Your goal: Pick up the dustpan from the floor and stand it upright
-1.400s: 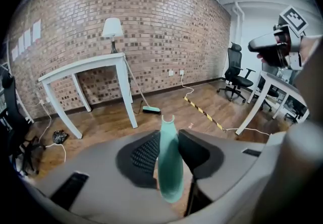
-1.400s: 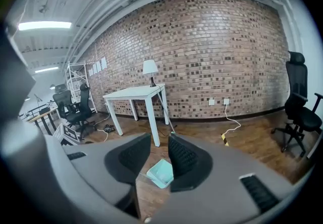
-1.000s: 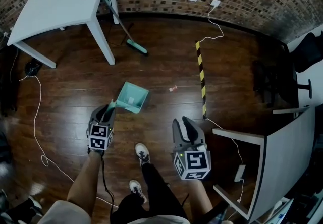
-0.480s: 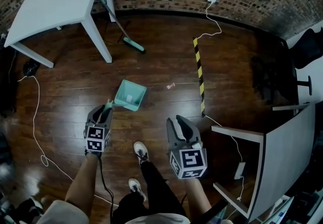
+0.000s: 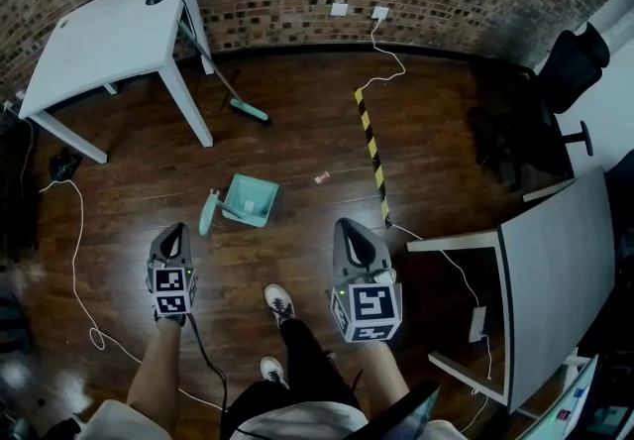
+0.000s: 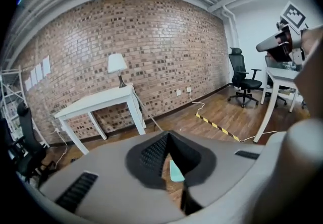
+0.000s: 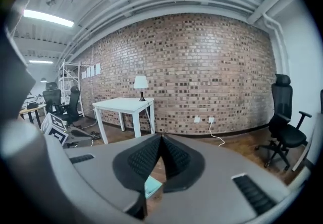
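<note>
Both have withdrawn upward from the dustpan: left gripper closing on nothing, right gripper closed empty, so pickup remains undone.

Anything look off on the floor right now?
Yes: the teal dustpan lies down on the wooden floor, not standing upright. A small pinkish scrap lies loose just to its right.

dustpan mostly behind right jaws, scrap unidentifiable
</note>
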{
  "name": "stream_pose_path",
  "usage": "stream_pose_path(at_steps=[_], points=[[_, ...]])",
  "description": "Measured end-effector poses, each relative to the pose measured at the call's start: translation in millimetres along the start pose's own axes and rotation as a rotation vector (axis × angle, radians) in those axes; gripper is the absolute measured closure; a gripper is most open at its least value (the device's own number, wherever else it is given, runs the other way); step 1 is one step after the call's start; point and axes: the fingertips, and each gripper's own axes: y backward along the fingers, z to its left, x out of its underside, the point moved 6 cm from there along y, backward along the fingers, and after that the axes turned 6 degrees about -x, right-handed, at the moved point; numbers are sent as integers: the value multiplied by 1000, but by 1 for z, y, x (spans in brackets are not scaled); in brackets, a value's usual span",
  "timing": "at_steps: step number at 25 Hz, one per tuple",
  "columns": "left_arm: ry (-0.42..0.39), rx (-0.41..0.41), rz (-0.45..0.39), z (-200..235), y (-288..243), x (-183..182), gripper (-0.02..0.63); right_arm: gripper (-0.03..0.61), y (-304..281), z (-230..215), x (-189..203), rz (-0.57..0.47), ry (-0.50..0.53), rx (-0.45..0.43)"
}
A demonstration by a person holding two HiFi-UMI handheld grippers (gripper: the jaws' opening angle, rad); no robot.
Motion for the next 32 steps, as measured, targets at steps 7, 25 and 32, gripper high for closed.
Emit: stream_pose_path(at_steps=[7,25,32], points=[[98,128,-223,-24,162,-43,614,598,107,92,-41,-162,89,-118],[58,129,-679,-29,441,-140,614,597,319,189,-123,-425,201,-183],[63,119,-710,-57,454,-148,614,598,350,172,-127,-468,201,-202]])
